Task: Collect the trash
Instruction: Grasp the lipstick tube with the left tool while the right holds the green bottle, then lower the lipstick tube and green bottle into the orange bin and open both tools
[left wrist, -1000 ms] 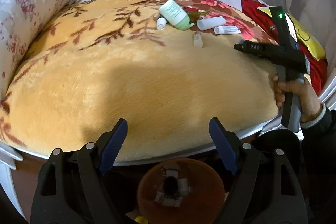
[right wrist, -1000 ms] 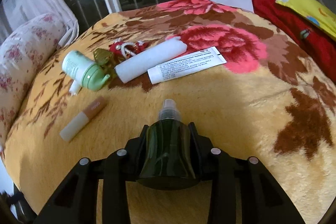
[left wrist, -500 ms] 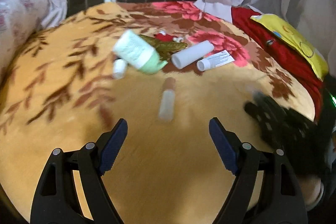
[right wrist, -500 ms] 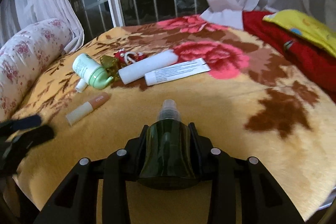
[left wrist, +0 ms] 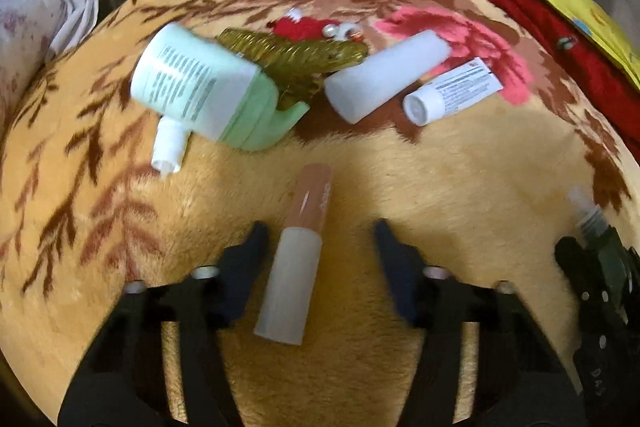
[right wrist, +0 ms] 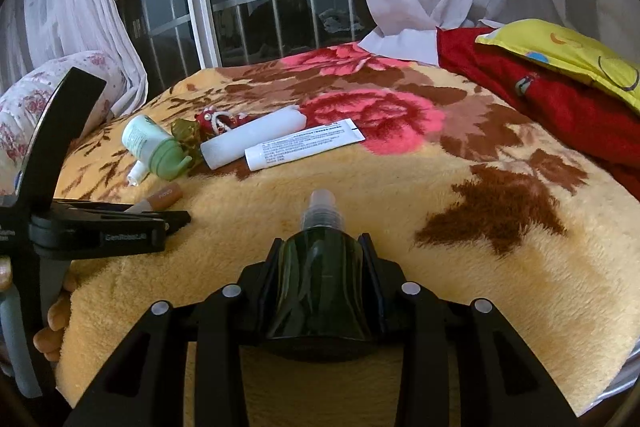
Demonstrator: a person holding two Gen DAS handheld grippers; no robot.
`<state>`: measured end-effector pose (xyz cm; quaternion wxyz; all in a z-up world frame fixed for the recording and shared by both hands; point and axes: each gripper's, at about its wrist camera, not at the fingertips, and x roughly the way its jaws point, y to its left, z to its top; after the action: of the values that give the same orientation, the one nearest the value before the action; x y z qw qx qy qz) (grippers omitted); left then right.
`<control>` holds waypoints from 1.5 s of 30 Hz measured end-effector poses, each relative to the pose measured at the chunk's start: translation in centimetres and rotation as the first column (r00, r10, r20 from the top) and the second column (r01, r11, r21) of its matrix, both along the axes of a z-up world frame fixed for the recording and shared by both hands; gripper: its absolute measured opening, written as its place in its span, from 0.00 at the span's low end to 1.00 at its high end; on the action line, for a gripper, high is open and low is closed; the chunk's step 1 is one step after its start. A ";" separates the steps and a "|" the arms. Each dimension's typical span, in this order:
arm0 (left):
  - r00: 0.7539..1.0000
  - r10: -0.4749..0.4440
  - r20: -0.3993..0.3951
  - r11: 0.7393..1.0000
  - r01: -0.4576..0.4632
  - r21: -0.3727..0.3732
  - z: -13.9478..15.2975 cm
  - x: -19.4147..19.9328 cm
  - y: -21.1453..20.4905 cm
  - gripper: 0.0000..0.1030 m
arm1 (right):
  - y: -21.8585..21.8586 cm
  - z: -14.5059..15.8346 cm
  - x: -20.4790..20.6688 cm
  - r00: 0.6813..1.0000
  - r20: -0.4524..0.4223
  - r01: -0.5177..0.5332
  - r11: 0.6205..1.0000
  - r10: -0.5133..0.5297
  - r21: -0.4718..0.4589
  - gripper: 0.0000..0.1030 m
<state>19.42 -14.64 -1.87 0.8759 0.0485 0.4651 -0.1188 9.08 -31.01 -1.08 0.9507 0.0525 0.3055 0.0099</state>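
Left wrist view looks across the bed, whose floral blanket carries everything. Toward the far edge of the bed lies a row of clutter: biggest is the pale green bottle, on its side, with a small white dropper bottle touching its near side. Behind the green bottle lies a gold hair clip, and beyond that a red trinket with white beads. To the right of those lies a white cylinder, and just beside it a white printed tube, cap toward me. A red cloth and a yellow pillow crowd the right edge; a flowered bolster lines the left edge.

Nearer the front edge, the tan-and-white tube lies lengthwise between the wide-spread fingers of the left gripper, which stand apart from it on either side. Nothing lies between those fingers and the tube.

Right wrist view shows the right gripper clamped on a dark green spray bottle, nozzle pointing forward, over the blanket near the front edge. The left gripper shows at the left side of that view, low over the tan tube.
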 end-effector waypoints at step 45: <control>0.998 0.057 -0.015 0.993 -0.058 -0.100 -3.5 -26.7 13.8 0.17 | 12.1 -0.4 -18.2 0.902 -0.177 -0.384 0.919 0.394 0.089 0.36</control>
<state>-7.30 -0.84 -5.33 0.8774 -0.0096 0.4652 -0.1171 -9.08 -18.94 -1.43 0.8941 0.0158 0.3993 0.2022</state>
